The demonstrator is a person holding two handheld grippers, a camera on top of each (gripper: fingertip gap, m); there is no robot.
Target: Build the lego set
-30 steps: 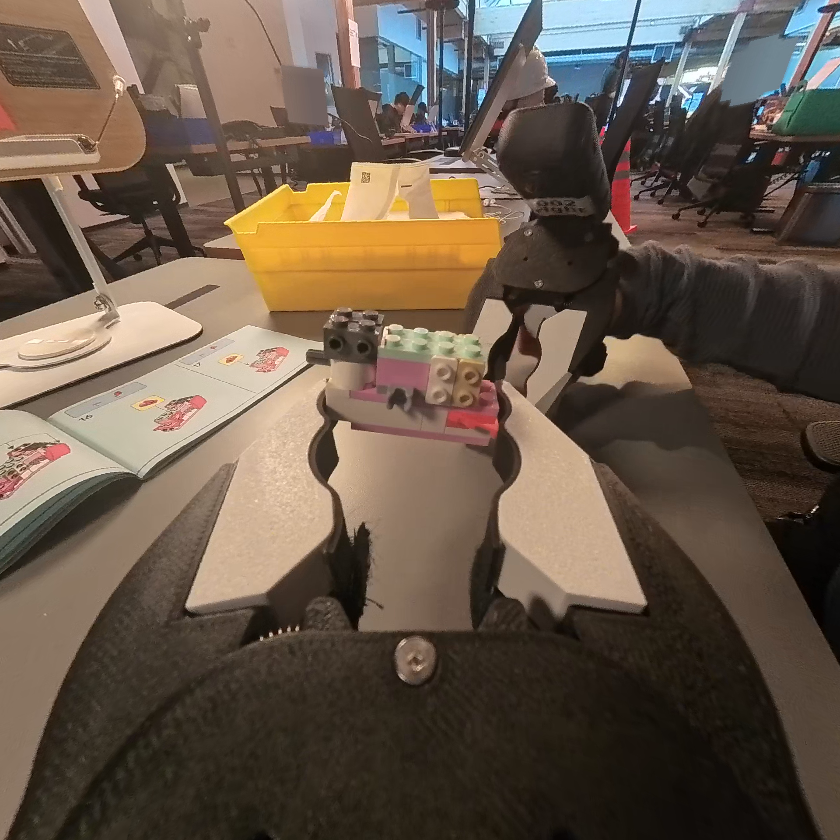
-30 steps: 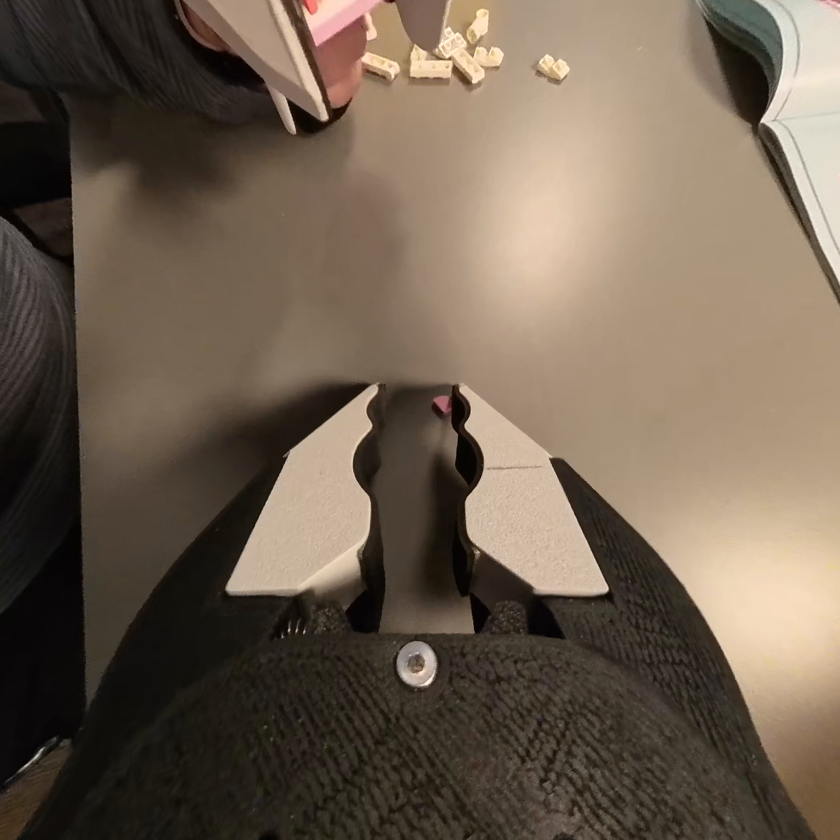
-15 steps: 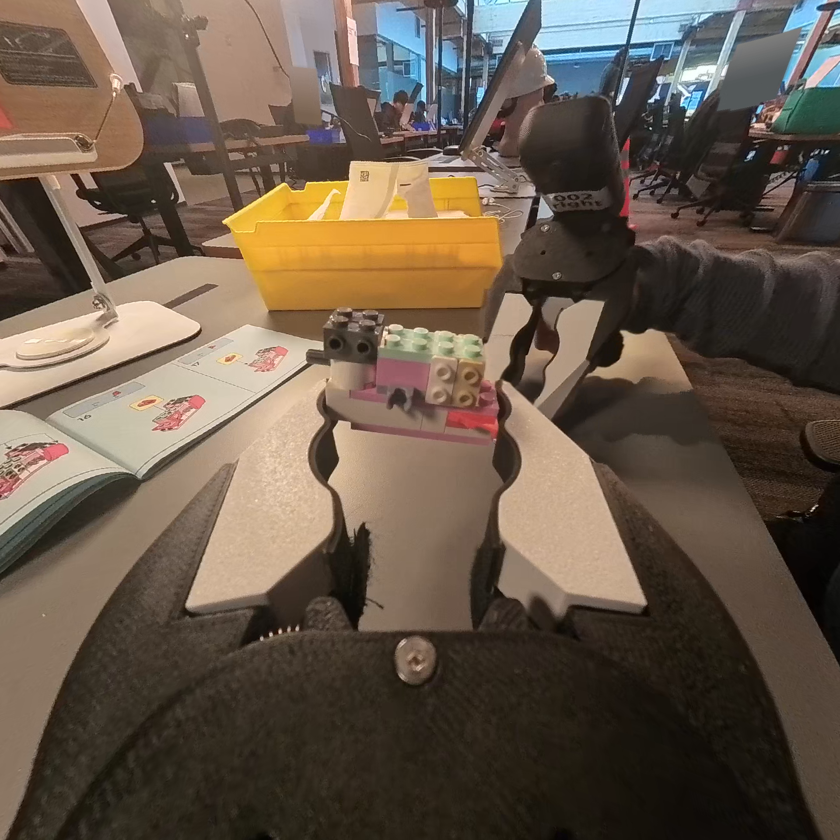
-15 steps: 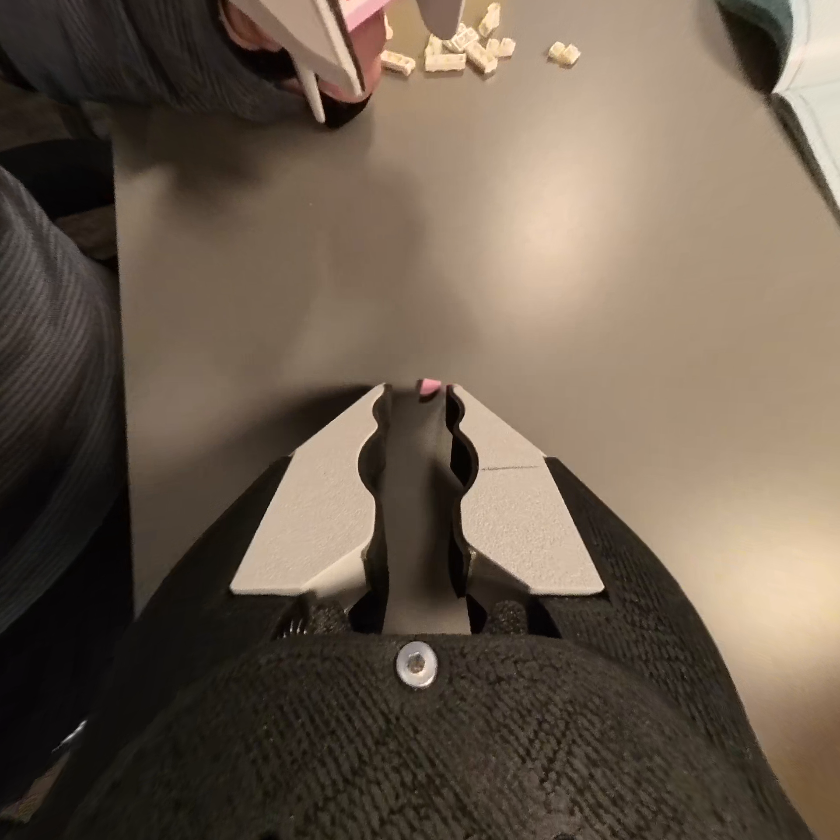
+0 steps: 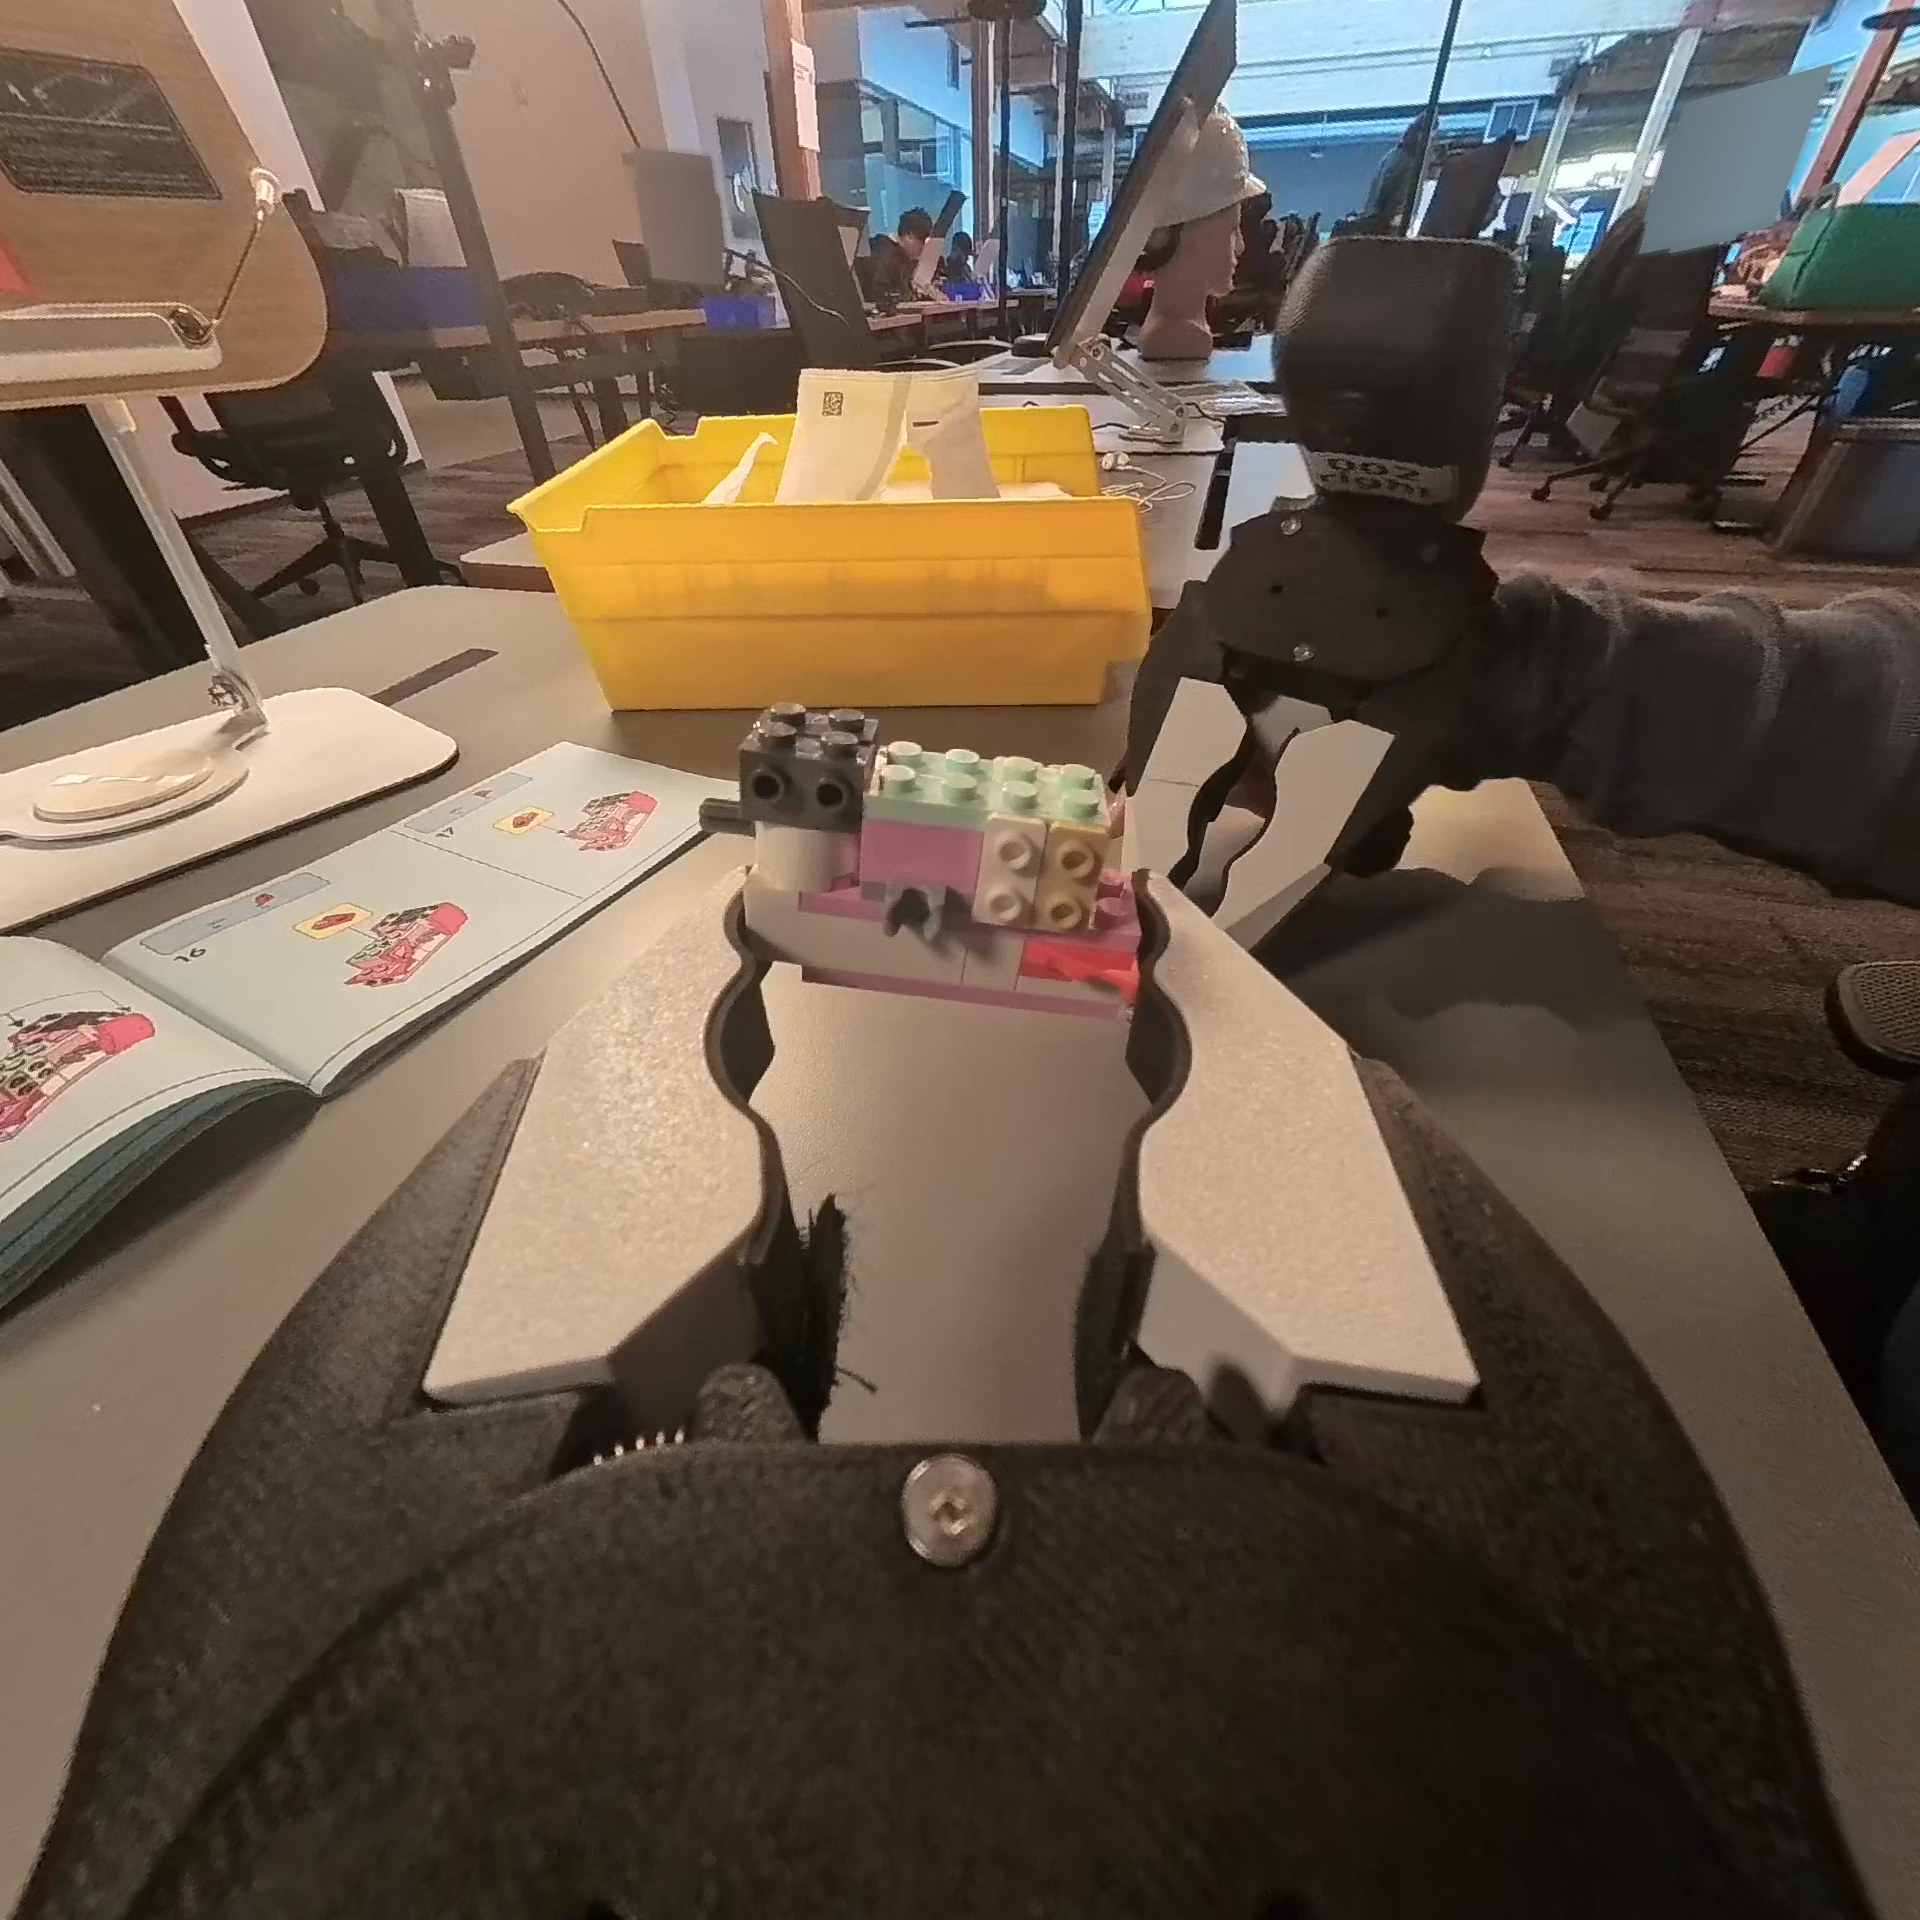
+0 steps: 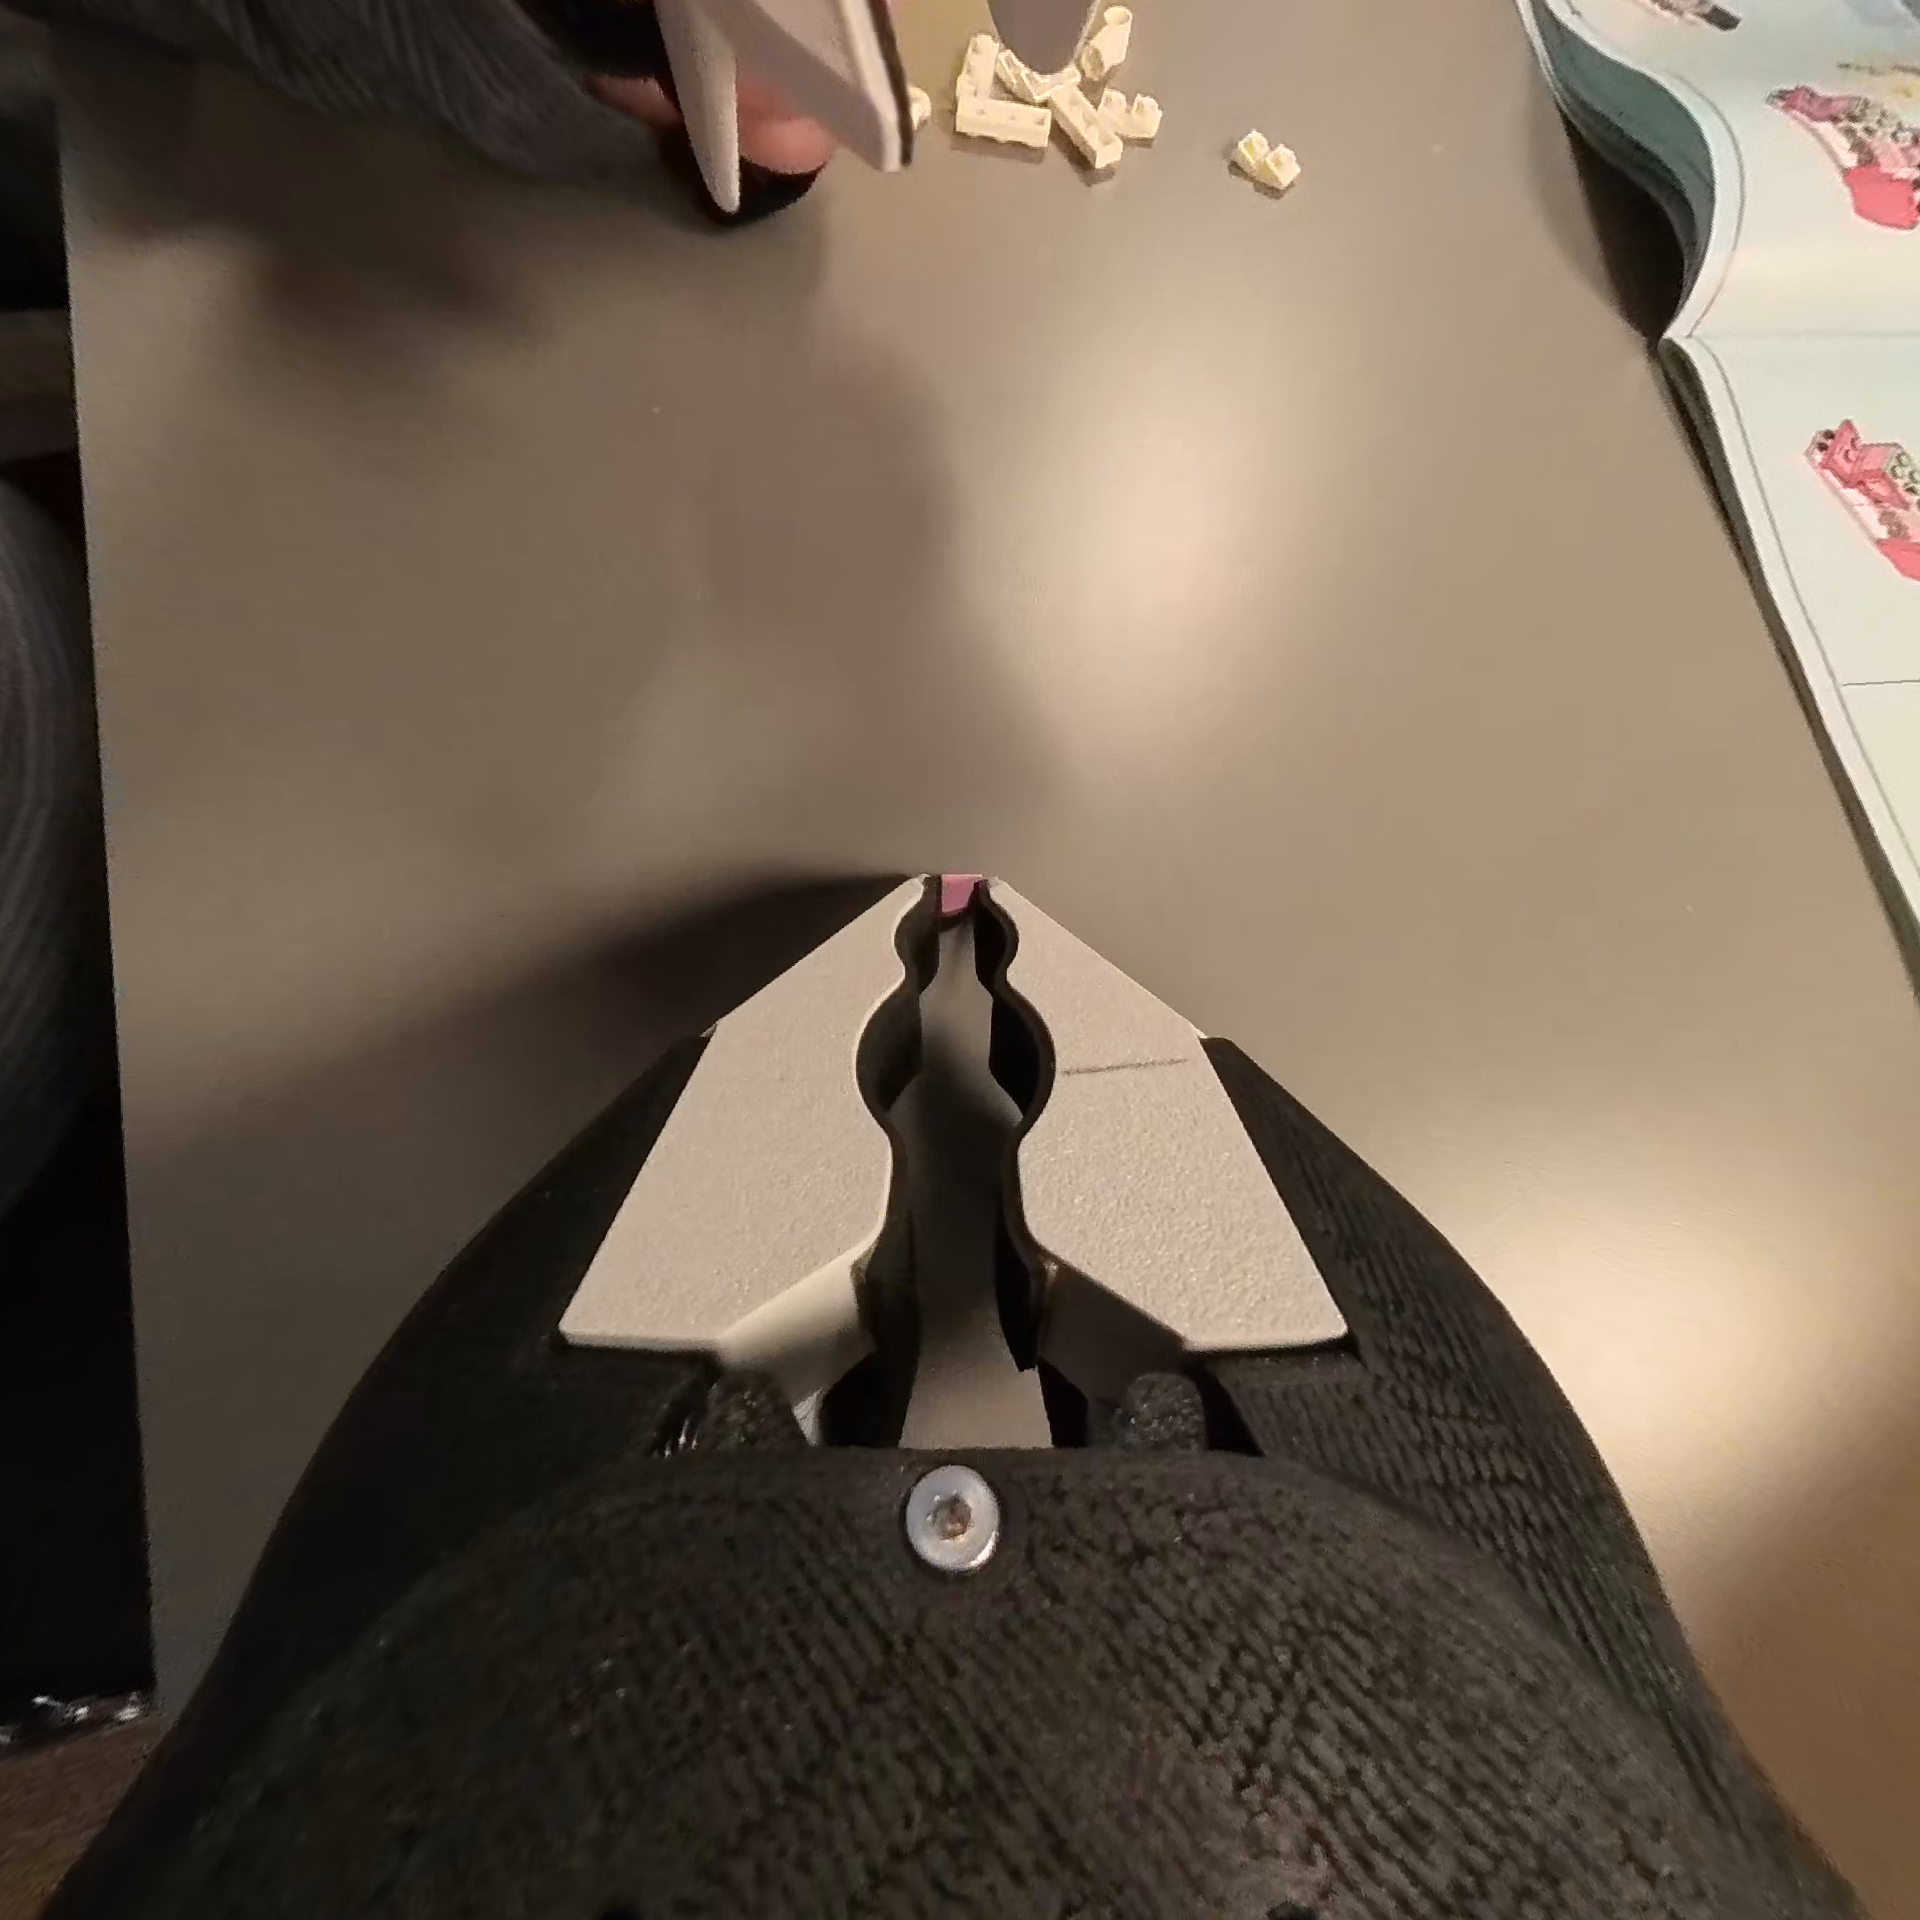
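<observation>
While your right gripper (image 6: 957, 883) points down at the grey table (image 6: 935, 520), its two tips are pinched on a tiny pink piece (image 6: 956, 891). Both tips press on it, one from each side, so the little piece stays put right at the very end. A piece that small is likely only safe when held at the tips like this.

Your left gripper (image 5: 940, 935) is clamped on a small brick model (image 5: 935, 883). The model is pink, white, mint green and dark grey, with a bit of red low down. Each finger presses on one end of it, so the model sits level with its bumps facing up. That probably keeps it still and easy to reach from above.

Just past the model, your right gripper shows again, tipped down with its tips close to the table. Beside your left gripper lies an open instruction booklet (image 5: 343, 935) with pictures of a pink build. A yellow bin (image 5: 831, 582) stands behind the model, with white bags in it. Some loose cream bricks (image 6: 1060, 99) lie on the table near your left gripper.
</observation>
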